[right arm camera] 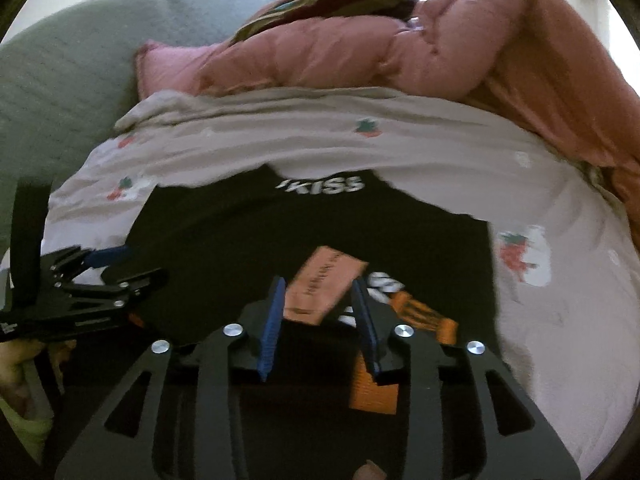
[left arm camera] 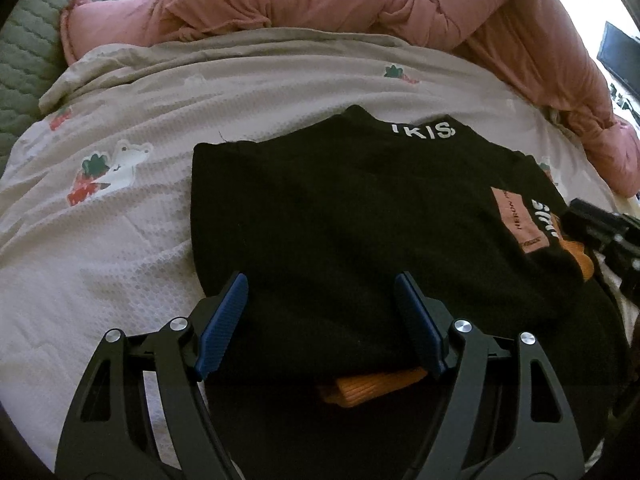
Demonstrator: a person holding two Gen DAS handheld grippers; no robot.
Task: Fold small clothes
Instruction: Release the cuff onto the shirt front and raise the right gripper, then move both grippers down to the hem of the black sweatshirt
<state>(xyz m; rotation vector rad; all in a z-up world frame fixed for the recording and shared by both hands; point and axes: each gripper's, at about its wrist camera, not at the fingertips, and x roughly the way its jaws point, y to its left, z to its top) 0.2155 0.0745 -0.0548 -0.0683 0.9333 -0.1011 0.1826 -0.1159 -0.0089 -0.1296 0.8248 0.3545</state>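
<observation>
Black top (left arm camera: 360, 216) lies part-folded on the bed's printed sheet (left arm camera: 120, 240), orange cuff (left arm camera: 376, 390) poking out at its near edge. Your left hand-held gripper (left arm camera: 320, 292) hangs wide open over that edge, gripping nothing; your right hand-held gripper (right arm camera: 318, 292) stands part-open, pads clear of the cloth. Risk: you pinch one layer only, and the fold drags apart.

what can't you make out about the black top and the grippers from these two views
- Black top: its near hem is hidden by the left gripper in the left wrist view.
- Pink label: print too blurred to read in the right wrist view, with the right gripper over it.
- Orange cuff: mostly tucked under black cloth.
- White lettering: first letters cut by a fold.
- Whether either gripper touches the cloth: unclear.
</observation>
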